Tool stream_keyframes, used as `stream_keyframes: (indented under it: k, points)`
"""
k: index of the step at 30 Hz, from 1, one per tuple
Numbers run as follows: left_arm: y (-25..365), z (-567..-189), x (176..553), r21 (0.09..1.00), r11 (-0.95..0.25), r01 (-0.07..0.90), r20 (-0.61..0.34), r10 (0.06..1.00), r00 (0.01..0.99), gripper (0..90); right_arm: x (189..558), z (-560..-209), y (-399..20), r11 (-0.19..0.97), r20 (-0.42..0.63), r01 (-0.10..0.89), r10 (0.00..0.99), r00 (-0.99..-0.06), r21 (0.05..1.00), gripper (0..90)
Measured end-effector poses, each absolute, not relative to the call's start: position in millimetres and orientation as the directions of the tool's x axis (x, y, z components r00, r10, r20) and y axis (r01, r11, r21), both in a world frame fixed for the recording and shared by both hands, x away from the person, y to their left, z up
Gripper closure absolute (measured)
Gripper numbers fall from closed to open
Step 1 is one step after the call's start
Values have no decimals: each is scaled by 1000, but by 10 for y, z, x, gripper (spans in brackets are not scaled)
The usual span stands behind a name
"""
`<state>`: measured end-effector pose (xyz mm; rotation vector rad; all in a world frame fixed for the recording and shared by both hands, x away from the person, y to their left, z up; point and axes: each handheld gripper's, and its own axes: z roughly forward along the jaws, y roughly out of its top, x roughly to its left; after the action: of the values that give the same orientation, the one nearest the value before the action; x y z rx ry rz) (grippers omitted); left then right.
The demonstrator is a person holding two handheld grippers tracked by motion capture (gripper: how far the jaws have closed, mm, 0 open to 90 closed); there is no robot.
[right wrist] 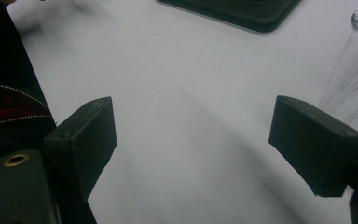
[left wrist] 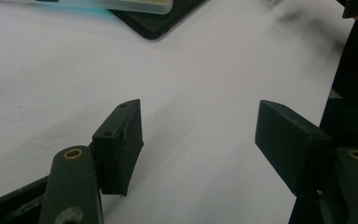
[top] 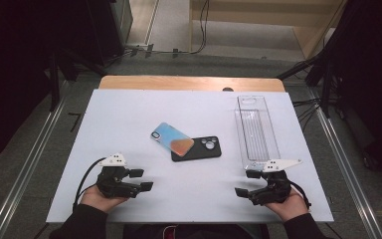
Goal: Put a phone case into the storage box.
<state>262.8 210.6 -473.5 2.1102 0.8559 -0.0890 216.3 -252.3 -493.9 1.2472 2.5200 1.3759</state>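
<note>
Nothing looks handled yet, as far as I can judge. The left tongs (top: 140, 179) rest at about 7 o'clock on the white surface (top: 129, 114) and the right tongs (top: 244, 184) at about 5 o'clock; both stand open with nothing but bare surface between the jaws. Near the centre lies a phone with a blue-and-orange back (top: 172, 139), its lower end resting on top of a black phone case (top: 201, 149) that lies camera holes up. At about 2 o'clock a clear plastic tray (top: 256, 130) lies lengthwise, its near end just beside the right tongs. The likely work, fitting phone and case together or moving them to the tray, seems wholly left to do.

In the left gripper view, just a corner of the black phone case (left wrist: 156, 25) and an edge of the phone (left wrist: 121, 5) come in at the top. The right gripper view cuts the clear plastic tray (right wrist: 354, 79) off at the right edge. Whether the tray holds anything is hard to make out through its clear walls.
</note>
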Motion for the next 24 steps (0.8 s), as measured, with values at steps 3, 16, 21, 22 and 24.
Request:
stream_keyframes:
  k: [3,16,21,22,24]
  points:
    - [2114,-4728,2639,681,-403,611,-358,546,758,285,2160,-4939,-2522,301,338,636,647,-684,710,132]
    - [2090,-4746,2637,696,-408,591,-331,548,768,245,2229,-4921,-2483,306,333,617,628,-703,726,135]
    - [2072,-4745,2631,694,-413,590,-333,542,771,247,2245,-4922,-2485,310,331,618,629,-703,723,135]
    - [2072,-4745,2631,694,-413,590,-333,542,771,246,2245,-4922,-2485,310,331,618,629,-703,723,135]
    - [2066,-4744,2625,697,-417,584,-327,539,776,247,2240,-4922,-2491,312,329,618,631,-703,722,135]
